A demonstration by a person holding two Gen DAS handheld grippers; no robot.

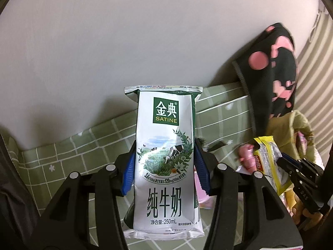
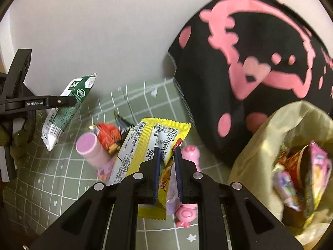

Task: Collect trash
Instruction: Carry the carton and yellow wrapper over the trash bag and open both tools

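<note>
My left gripper point(image 1: 164, 156) is shut on a white and green milk carton point(image 1: 165, 160) and holds it upright above the green checked cloth; the carton also shows in the right wrist view point(image 2: 68, 106). My right gripper point(image 2: 167, 152) is shut on a yellow snack wrapper point(image 2: 145, 145), lifted above the cloth; the wrapper also shows in the left wrist view point(image 1: 268, 160). A yellow-green trash bag point(image 2: 270, 145) stands open at the right, with several wrappers inside.
On the cloth point(image 2: 52, 177) lie a pink cylinder point(image 2: 91, 150), a red wrapper point(image 2: 108, 137), a dark wrapper point(image 2: 122, 123) and a pink pig toy point(image 2: 187, 212). A black pillow with pink print point(image 2: 249, 73) leans on the wall behind the bag.
</note>
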